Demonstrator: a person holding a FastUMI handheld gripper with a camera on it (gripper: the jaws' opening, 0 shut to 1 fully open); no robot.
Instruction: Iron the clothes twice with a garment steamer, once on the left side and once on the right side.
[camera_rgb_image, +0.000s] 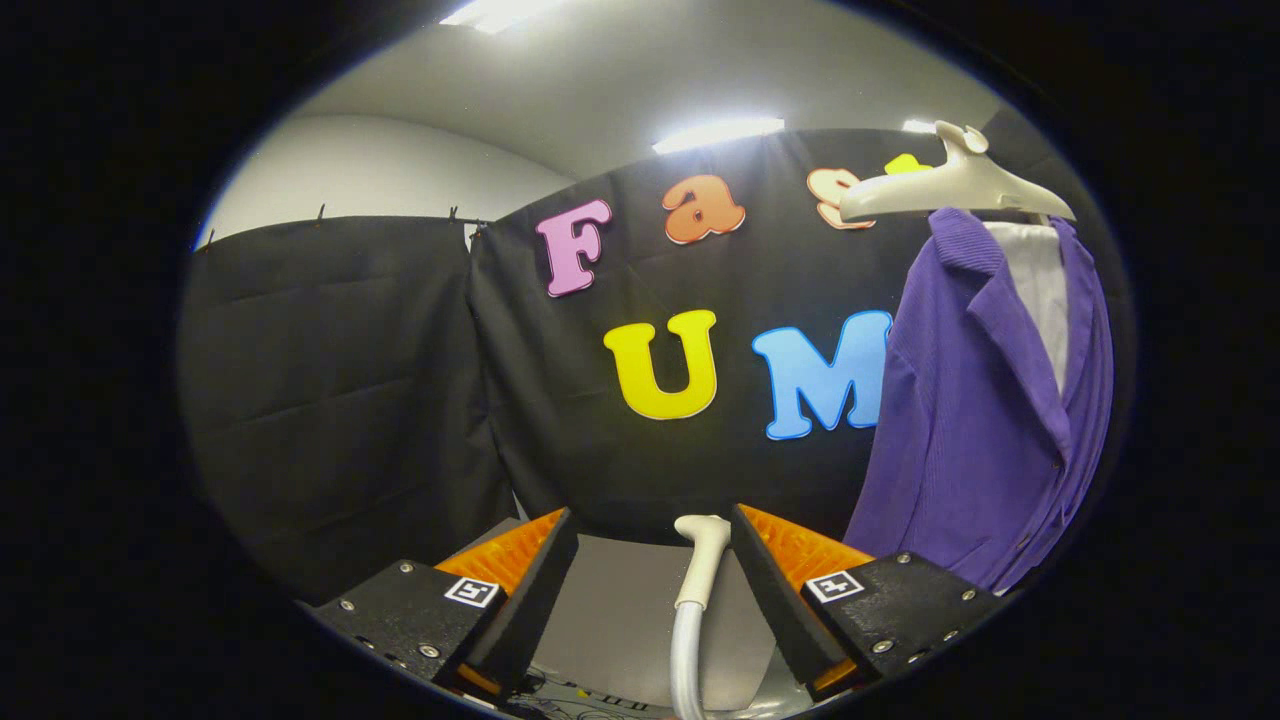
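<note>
A purple jacket (975, 420) over a white lining (1040, 290) hangs on a cream hanger (955, 185), beyond my fingers and off to the right. The white garment steamer head (702, 555) stands upright between my fingers, close against the right finger and well apart from the left one. Its pale hose (686, 660) runs down below it. My gripper (652, 515) is open, the jaws spread wide, with only one side near the steamer.
A grey tabletop (620, 610) lies under the fingers. Black cloth walls (340, 380) close the booth behind and to the left. A white wall and ceiling lights (715, 132) show above the cloth.
</note>
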